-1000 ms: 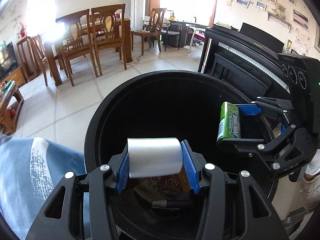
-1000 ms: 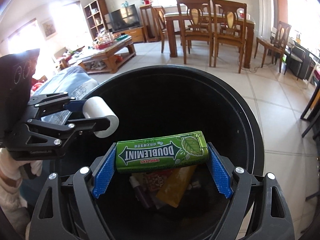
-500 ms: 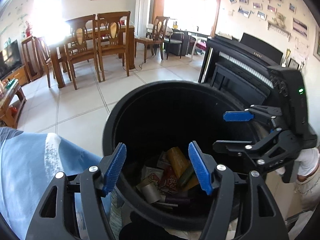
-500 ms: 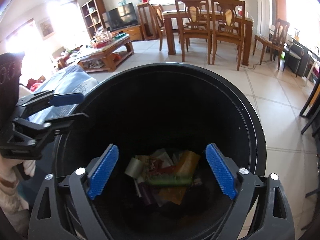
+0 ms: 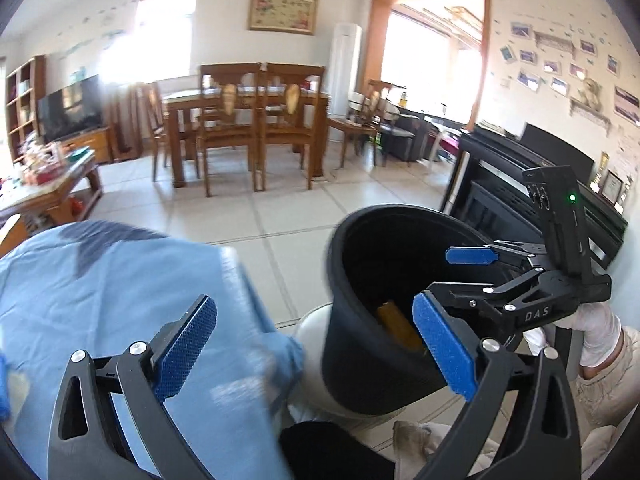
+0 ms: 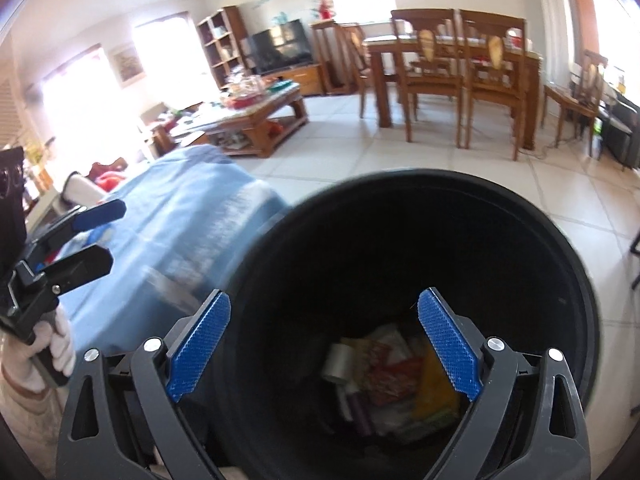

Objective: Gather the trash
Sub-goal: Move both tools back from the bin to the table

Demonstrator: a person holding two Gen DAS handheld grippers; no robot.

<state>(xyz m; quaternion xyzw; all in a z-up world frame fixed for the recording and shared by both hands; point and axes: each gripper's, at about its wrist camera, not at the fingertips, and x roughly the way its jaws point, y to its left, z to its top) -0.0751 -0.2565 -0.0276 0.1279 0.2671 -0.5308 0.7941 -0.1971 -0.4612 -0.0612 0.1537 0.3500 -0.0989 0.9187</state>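
the left tool [image 5: 314, 350] and the right tool [image 6: 324, 346] both gape wide with nothing between the pads, their jaws having just been opening, which fits items let go over the black bin [image 6: 560, 280] on the floor. the trash [image 6: 392, 376] lies at the bin's bottom: a silvery roll [image 6: 337, 367], crumpled colourful wrappers, a yellow packet [image 6: 436, 388]. a blue cloth [image 5: 120, 300] lies just beside the bin's rim.

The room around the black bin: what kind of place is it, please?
Most likely a home's combined living and dining room: a brown wooden dining table with matching chairs, a flat black television on a low cabinet, and a cluttered wooden coffee table.
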